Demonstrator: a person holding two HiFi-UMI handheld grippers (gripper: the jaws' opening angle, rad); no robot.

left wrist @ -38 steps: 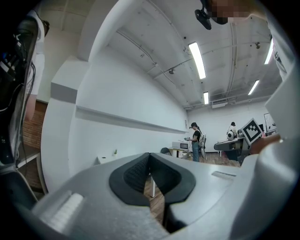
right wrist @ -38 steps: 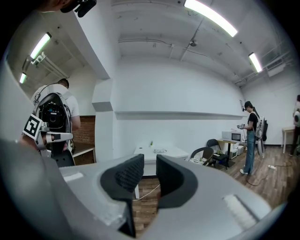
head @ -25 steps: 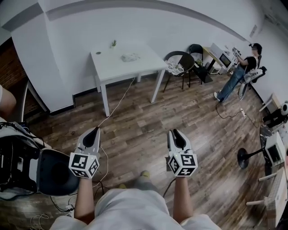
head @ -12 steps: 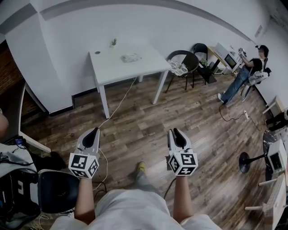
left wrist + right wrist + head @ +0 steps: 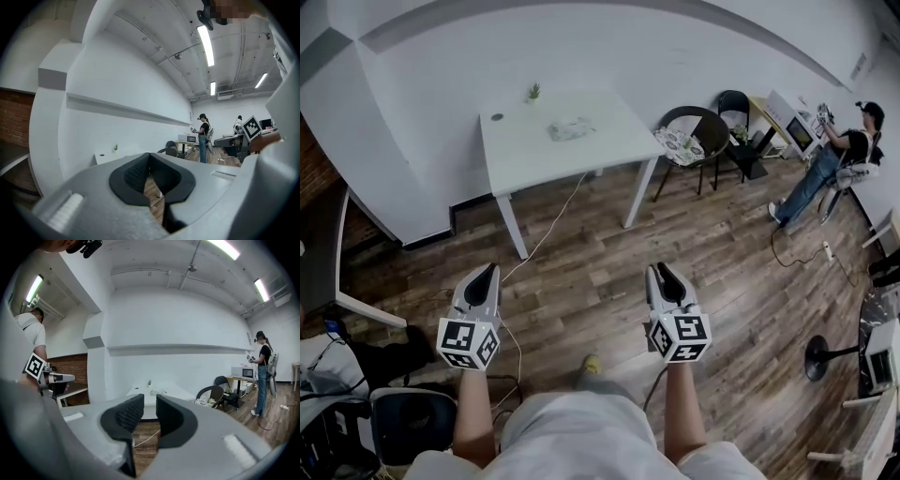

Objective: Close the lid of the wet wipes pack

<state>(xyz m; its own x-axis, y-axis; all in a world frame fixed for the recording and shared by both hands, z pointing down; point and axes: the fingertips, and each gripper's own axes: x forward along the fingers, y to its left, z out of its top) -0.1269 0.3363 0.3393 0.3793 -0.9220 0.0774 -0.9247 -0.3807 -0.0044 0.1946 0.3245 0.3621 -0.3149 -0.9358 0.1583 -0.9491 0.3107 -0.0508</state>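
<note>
The wet wipes pack [image 5: 570, 129] lies on a white table [image 5: 525, 155] by the far wall, well ahead of both grippers; its lid is too small to make out. My left gripper [image 5: 487, 270] is held level over the wood floor, its pads touching at the tips with nothing in them [image 5: 149, 157]. My right gripper [image 5: 658, 270] is beside it, with a small gap between its pads and nothing in the gap [image 5: 150, 401]. In the right gripper view the pack [image 5: 158, 392] shows faintly on the tabletop [image 5: 140, 394] beyond the jaws.
A small plant [image 5: 533, 92] and a dark disc [image 5: 496, 117] sit on the table. A cable [image 5: 546, 234] runs across the floor from the table. A black chair [image 5: 689, 131] stands to the right; a person [image 5: 839, 155] stands further right. A dark chair [image 5: 408, 417] is at lower left.
The table and pack have come nearer and shifted a little as I walked forward. Both grippers keep the same pose and jaw opening.
</note>
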